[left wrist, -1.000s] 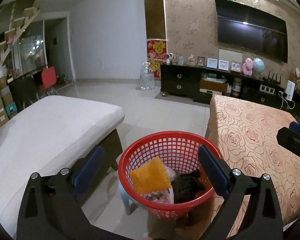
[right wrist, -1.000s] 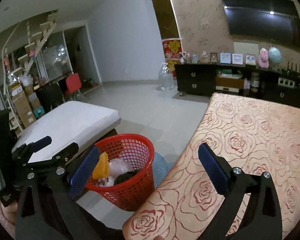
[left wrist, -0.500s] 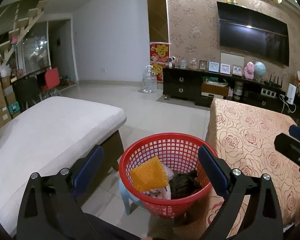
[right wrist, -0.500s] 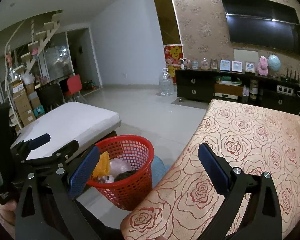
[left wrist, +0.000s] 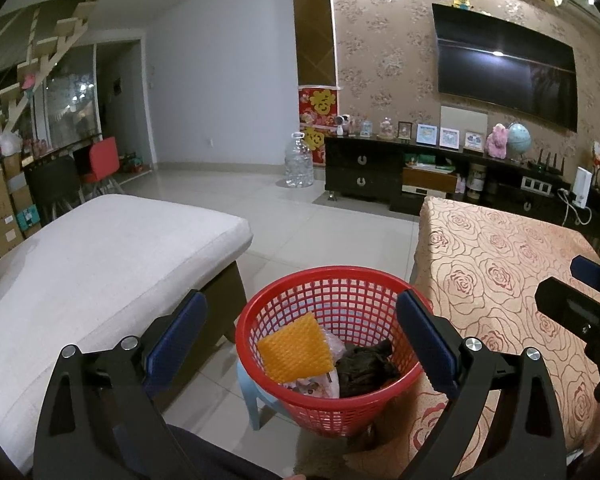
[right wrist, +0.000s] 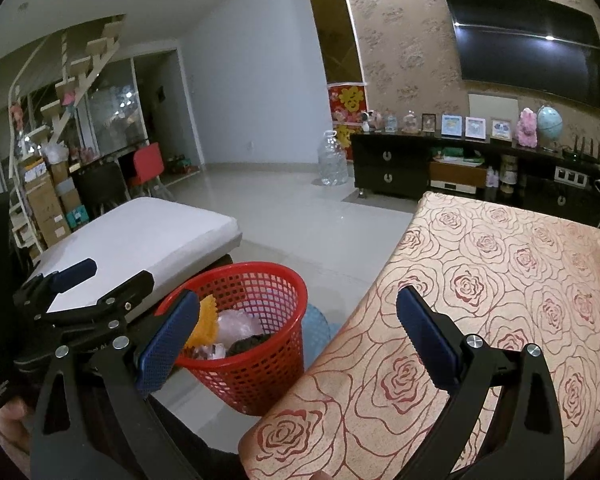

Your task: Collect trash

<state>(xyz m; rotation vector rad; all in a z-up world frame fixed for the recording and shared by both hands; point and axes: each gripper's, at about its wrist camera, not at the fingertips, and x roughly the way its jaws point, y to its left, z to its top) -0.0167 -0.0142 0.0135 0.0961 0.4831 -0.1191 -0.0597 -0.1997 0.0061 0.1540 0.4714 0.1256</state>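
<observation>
Left wrist view looks down on a red basket [left wrist: 332,354] standing on a pale blue stool [left wrist: 256,392], between a white cushioned bench [left wrist: 100,256] and a table with a rose-patterned cloth [left wrist: 500,264]. Inside lie a yellow sponge [left wrist: 294,348], a dark crumpled wad [left wrist: 364,366] and clear plastic wrapping [left wrist: 320,384]. Left gripper [left wrist: 300,344] hangs above it, jaws wide apart and empty. Right gripper [right wrist: 296,338] hovers over the table's edge, also spread and holding nothing.

Lower-centre red basket [left wrist: 332,364]: base hidden. Rose-patterned tablecloth [right wrist: 500,300]: cut off at right frame edge.
</observation>
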